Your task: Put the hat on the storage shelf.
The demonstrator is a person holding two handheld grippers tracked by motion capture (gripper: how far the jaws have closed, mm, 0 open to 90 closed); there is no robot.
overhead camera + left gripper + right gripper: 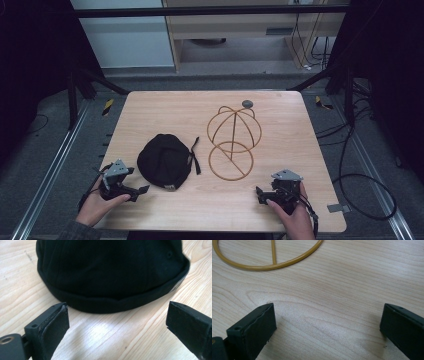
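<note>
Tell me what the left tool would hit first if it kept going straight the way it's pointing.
Most likely the black cap: the left tool stands open, aimed at the cap's folded brim, with bare table between them.

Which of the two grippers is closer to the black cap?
The left gripper: its open jaws point at the black cap just ahead, while the right gripper sits past the wire hat stand.

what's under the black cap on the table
The black cap lies flat on the wooden table, brim down. Its fabric covers whatever lies beneath, so that cannot be seen.
</note>
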